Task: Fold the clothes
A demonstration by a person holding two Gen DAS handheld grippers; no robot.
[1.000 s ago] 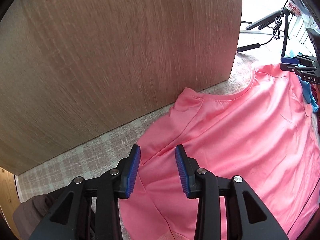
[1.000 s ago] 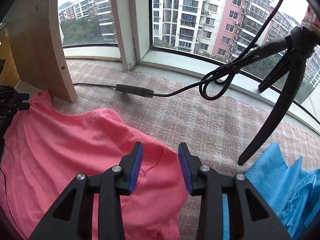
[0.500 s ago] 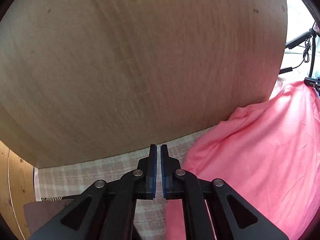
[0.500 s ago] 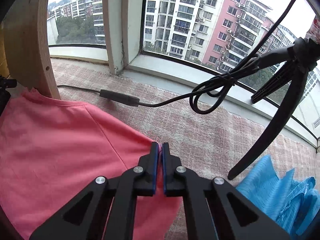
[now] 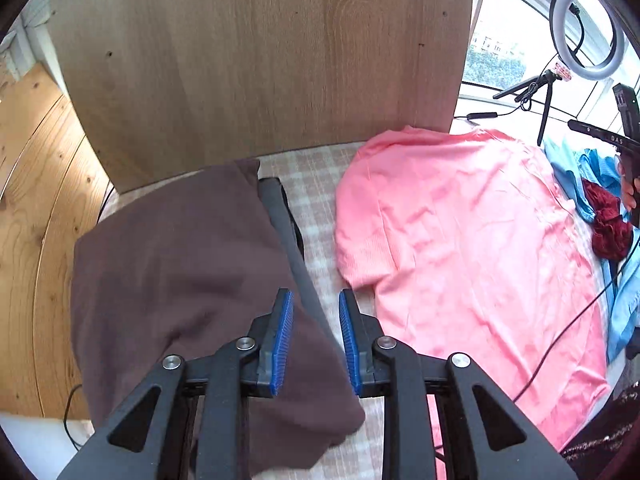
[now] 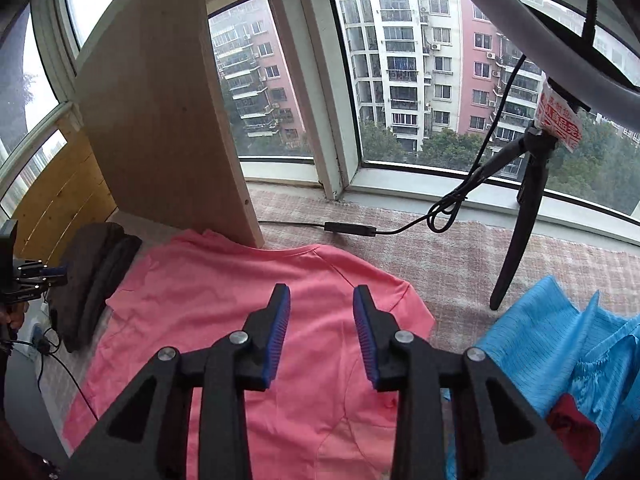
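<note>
A pink T-shirt lies spread flat on the checked cloth, neck toward the wooden panel; it also shows in the right wrist view. My left gripper is open and empty, held above the gap between the shirt's left sleeve and a folded brown garment. My right gripper is open and empty, held above the shirt's upper right part near the right sleeve. The other gripper appears at the far left of the right wrist view.
A wooden panel stands behind the shirt. A stack of dark folded clothes lies left of it. Blue garments and a dark red one lie to the right. A ring-light tripod and cable stand near the window.
Both grippers were shut on the shirt's sleeve edges half a second ago; now both are open, lifted and pulled back, and the shirt lies flat.
</note>
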